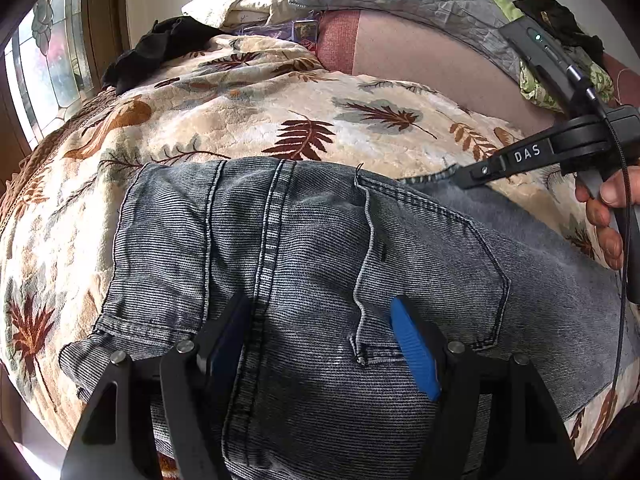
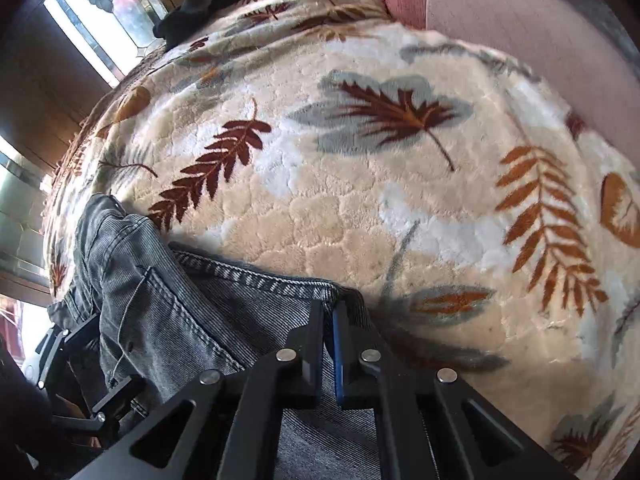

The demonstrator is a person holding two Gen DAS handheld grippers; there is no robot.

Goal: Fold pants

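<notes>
Right tongs (image 2: 329, 312) pinching jeans (image 1: 304, 248) hem edge; left tongs (image 1: 320, 344) hovering wide over back pocket (image 1: 432, 264). Looking heavy, floppy, thick; better grabbing at seams, on leafy blanket (image 2: 360, 184).

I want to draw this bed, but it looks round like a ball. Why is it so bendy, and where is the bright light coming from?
In both views the fisheye lens bulges the leaf blanket and leaves black corners. In the left wrist view, daylight from the window washes out the glass, while the jeans stay sharp. In the right wrist view, the window glares white and the right gripper casts a shadow on the blanket.
</notes>
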